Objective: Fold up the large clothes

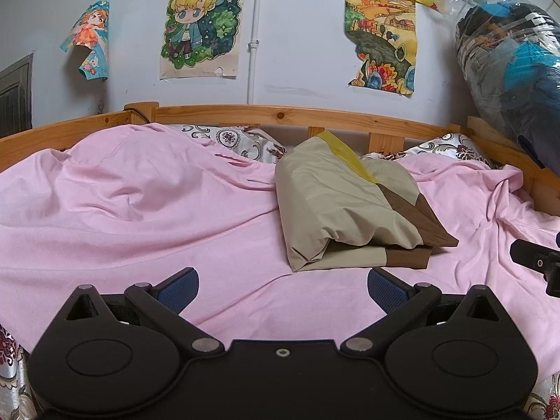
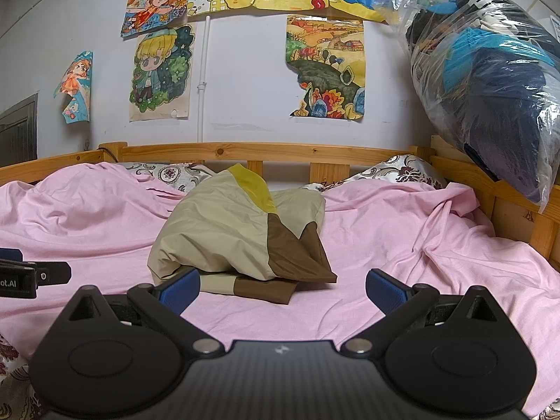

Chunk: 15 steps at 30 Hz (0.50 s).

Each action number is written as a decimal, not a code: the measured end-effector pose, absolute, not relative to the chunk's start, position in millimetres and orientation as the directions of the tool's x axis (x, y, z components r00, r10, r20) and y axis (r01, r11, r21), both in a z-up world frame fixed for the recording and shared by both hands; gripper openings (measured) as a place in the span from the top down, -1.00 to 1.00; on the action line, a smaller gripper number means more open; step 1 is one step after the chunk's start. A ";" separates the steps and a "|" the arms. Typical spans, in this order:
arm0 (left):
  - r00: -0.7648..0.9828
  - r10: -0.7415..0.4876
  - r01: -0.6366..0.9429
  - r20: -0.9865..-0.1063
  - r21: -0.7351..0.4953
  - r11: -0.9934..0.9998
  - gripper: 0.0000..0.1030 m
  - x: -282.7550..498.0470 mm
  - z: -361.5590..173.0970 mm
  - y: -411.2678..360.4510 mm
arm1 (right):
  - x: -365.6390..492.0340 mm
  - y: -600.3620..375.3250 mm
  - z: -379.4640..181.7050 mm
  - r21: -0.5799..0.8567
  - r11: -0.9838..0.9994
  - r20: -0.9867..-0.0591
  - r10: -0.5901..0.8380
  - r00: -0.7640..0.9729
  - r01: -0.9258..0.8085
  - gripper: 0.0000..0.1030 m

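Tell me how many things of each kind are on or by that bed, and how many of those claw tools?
Folded garment: 1
Pink sheet: 1
Patterned pillows: 2
Plastic bag of clothes: 1
Claw tools, both open: left gripper, right gripper: 2
Total: 7

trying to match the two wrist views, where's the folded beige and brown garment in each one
Left wrist view: the folded garment lies right of centre on the pink sheet, ahead of the open left gripper.
Right wrist view: it sits near centre, slightly left, its near edge just past the open right gripper.
Shared landmark: the landscape drawing on the wall above the wooden bed rail.
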<state>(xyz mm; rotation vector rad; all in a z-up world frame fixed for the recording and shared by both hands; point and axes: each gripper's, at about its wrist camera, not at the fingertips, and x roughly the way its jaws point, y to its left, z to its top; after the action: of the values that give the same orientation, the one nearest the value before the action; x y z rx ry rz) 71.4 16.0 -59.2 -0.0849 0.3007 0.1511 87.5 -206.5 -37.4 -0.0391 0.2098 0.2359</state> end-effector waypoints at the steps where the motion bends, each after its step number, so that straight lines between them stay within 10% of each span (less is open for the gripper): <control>1: 0.944 0.135 -0.161 -0.301 -0.061 0.985 -0.99 71.3 -59.2 16.0 | 87.5 -206.6 -37.4 -0.014 0.972 -0.211 0.228 0.951 -0.236 -0.99; 15: 0.944 0.135 -0.160 -0.302 -0.059 0.985 -0.99 71.5 -58.8 15.0 | 87.6 -206.9 -37.7 -0.013 0.972 -0.211 0.228 0.951 -0.236 -0.99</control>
<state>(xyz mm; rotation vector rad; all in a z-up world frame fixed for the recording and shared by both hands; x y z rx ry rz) 71.5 15.0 -58.8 -0.0835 0.3022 0.1510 87.6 -206.9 -37.7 -0.0383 0.2098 0.2361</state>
